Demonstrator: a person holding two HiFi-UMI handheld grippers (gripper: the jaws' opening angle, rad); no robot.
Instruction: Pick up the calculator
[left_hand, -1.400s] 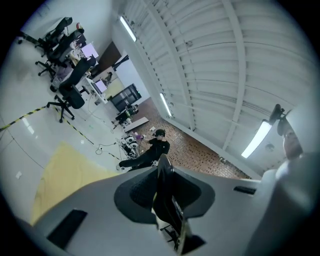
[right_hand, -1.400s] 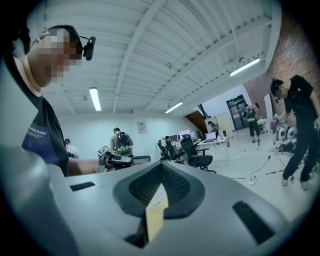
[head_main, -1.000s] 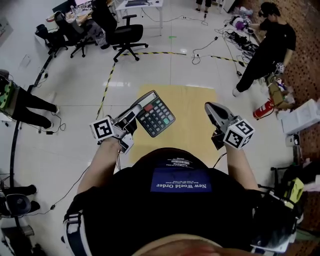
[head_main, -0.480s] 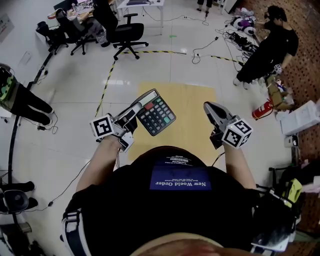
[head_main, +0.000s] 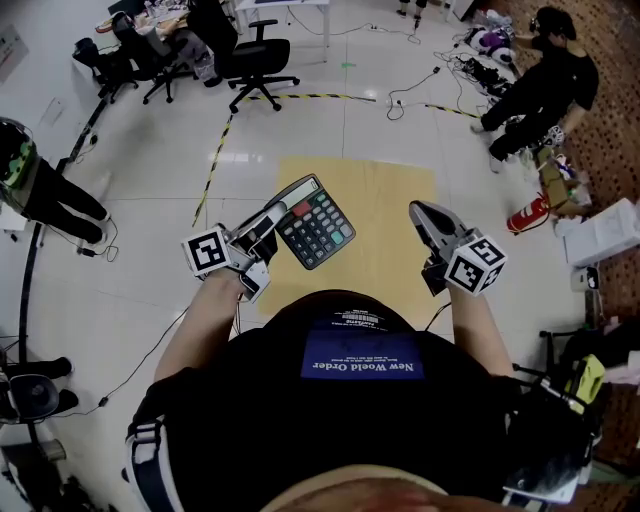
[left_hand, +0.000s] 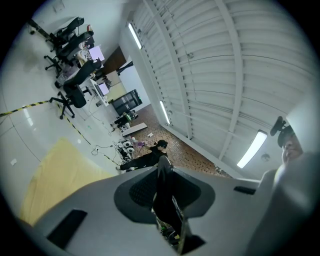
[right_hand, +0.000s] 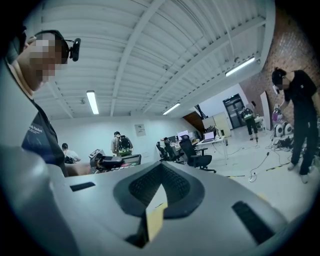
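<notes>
1. Left tool (head_main: 268, 222): closed on the calculator (head_main: 315, 225). In the left gripper view a dark slab stands edge-on between the pads; I read this as the calculator's rim.
2. Calculator position: in the air in front of my chest, above the tan rectangle (head_main: 395, 215) below me. I cannot tell whether that rectangle is a mat on the floor or a low counter top. Nothing supports the calculator except my left tool.
3. Key relation: the grip sits on the edge at the display end, on the calculator's left side. The key face points up toward the head camera. The long axis runs from the display, up-left in the head view, to the bottom key row, down-right. That lies roughly across the line of my left tool, so most of the body overhangs to the right of the tips.
4. Right tool (head_main: 420, 213): jaws together and empty. It is held level, well apart from the calculator and to its right. The left tool is the nearer one and the only one in contact.
5. Judgement: the pick-up looks done. What remains is to keep the hold steady.
6. Risk, as judged: with an edge grip and an overhanging body, the calculator may pivot in the pads if I tilt or jerk. The right tool is free to support the far edge if needed.
</notes>
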